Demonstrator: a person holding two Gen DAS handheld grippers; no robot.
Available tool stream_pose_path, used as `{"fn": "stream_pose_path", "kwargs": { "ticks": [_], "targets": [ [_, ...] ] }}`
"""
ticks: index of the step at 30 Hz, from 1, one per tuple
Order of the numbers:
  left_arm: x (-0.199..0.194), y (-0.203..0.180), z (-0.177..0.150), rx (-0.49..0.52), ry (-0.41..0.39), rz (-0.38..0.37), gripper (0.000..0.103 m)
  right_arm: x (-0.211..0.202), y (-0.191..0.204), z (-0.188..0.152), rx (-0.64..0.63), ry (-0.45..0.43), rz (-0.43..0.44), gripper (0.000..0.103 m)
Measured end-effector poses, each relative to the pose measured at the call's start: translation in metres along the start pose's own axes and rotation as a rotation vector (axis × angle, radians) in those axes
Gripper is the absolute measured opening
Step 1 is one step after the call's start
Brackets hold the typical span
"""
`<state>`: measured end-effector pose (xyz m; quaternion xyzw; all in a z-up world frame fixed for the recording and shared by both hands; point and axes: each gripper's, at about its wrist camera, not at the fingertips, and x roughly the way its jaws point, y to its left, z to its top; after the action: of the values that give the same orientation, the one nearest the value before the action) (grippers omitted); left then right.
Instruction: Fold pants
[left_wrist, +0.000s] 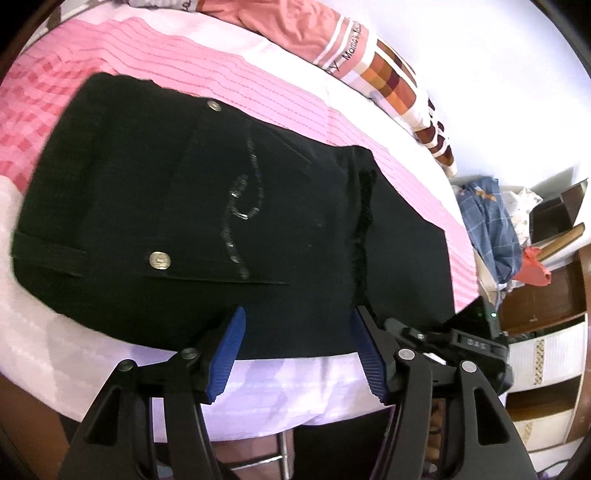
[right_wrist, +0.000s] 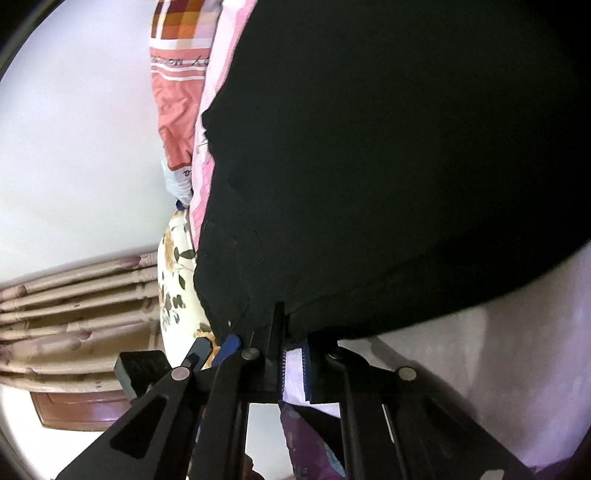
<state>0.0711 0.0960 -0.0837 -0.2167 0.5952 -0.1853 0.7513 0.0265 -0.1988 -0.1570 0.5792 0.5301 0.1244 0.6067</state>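
Black pants lie folded on a pink and white bed sheet, waistband and metal buttons to the left, frayed leg hem across the middle right. My left gripper is open, its blue pads hovering over the near edge of the pants with nothing between them. In the right wrist view the pants fill most of the frame. My right gripper is at their near edge; its jaws stand close together, with black fabric at the tips and a strip of sheet showing between the pads.
A patterned orange and white pillow lies at the far side of the bed. Piled clothes and wooden shelves stand to the right. A floral pillow and curtain show left in the right wrist view.
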Motion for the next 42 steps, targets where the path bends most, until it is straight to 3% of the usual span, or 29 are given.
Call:
{"fn": "stream_pose_path", "kwargs": {
  "ticks": [11, 14, 15, 16, 19, 20, 22, 24, 30, 31, 34, 37, 38, 40, 42],
  "targets": [
    [-0.022, 0.020, 0.004, -0.004, -0.064, 0.070, 0.060, 0.005, -0.006, 0.004, 0.034, 0.029, 0.016, 0.006],
    [-0.027, 0.020, 0.008, 0.020, -0.069, 0.114, 0.060, 0.005, -0.005, 0.006, 0.043, 0.098, 0.040, 0.019],
    [-0.031, 0.022, 0.010, 0.030, -0.077, 0.133, 0.060, 0.003, 0.000, 0.004, 0.025, 0.128, 0.042, 0.033],
    [-0.038, 0.025, 0.015, 0.042, -0.096, 0.156, 0.060, 0.001, 0.006, 0.000, 0.003, 0.143, 0.048, 0.043],
    [-0.061, 0.041, 0.029, 0.061, -0.153, 0.212, 0.061, -0.008, 0.045, -0.022, -0.226, 0.194, -0.022, 0.043],
    [-0.067, 0.049, 0.036, 0.074, -0.169, 0.225, 0.064, -0.010, 0.061, -0.029, -0.317, 0.199, -0.048, 0.043],
    [-0.069, 0.066, 0.047, 0.098, -0.171, 0.257, 0.080, -0.014, 0.081, -0.033, -0.412, 0.183, -0.060, 0.044],
    [-0.066, 0.081, 0.057, 0.098, -0.163, 0.279, 0.080, -0.017, 0.095, -0.026, -0.451, 0.143, -0.044, 0.051],
    [-0.021, 0.125, 0.082, 0.112, 0.057, 0.061, 0.080, 0.004, 0.102, 0.000, -0.357, 0.136, 0.038, 0.053],
    [-0.020, 0.123, 0.085, 0.157, 0.034, 0.031, 0.080, 0.009, 0.102, 0.001, -0.352, 0.140, 0.025, 0.053],
    [-0.006, 0.114, 0.093, 0.244, 0.083, -0.071, 0.081, 0.025, 0.101, -0.001, -0.315, 0.162, 0.017, 0.053],
    [0.002, 0.114, 0.104, 0.231, 0.078, -0.131, 0.081, 0.033, 0.089, -0.002, -0.256, 0.175, 0.024, 0.054],
    [0.004, 0.114, 0.107, 0.224, 0.080, -0.142, 0.079, 0.034, 0.085, -0.003, -0.238, 0.178, 0.029, 0.054],
    [0.006, 0.111, 0.109, 0.231, 0.098, -0.114, 0.051, 0.034, 0.078, -0.004, -0.204, 0.180, 0.044, 0.055],
    [0.006, 0.111, 0.108, 0.233, 0.111, -0.116, 0.047, 0.035, 0.078, -0.003, -0.206, 0.176, 0.036, 0.056]
  ]
}}
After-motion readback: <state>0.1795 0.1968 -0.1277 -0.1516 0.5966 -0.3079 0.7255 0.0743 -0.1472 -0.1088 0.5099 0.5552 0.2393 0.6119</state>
